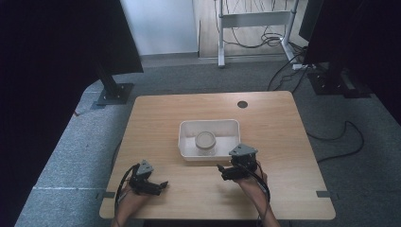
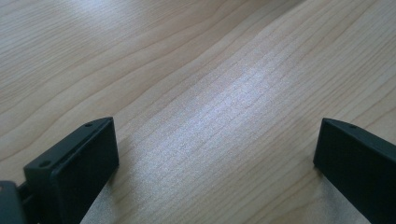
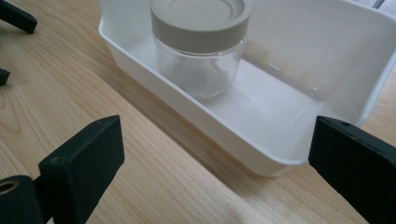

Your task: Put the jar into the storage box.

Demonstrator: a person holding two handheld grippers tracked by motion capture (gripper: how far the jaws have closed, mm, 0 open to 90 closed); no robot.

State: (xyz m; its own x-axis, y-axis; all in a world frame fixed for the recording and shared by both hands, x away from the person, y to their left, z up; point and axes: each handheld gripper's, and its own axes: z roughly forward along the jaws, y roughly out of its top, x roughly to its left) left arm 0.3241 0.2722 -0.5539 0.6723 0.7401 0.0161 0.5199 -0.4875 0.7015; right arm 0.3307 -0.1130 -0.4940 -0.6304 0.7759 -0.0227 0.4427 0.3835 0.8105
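A clear jar (image 1: 205, 142) with a beige lid (image 3: 198, 14) stands upright in a white tray (image 1: 182, 138) at the middle of the wooden table. In the right gripper view the jar (image 3: 198, 60) sits near the tray's (image 3: 224, 135) close wall. My right gripper (image 1: 221, 171) rests just in front of the tray's front right corner, open and holding nothing (image 3: 215, 163). My left gripper (image 1: 161, 187) lies near the table's front left, open over bare wood (image 2: 217, 158). Its fingertips (image 3: 16, 16) show at the far left of the right gripper view.
A round cable hole (image 1: 242, 104) sits near the table's far edge. Black stands (image 1: 113, 90) flank the table on the carpet, with cables (image 1: 340, 137) on the floor at the right. A white desk frame (image 1: 255, 21) stands beyond.
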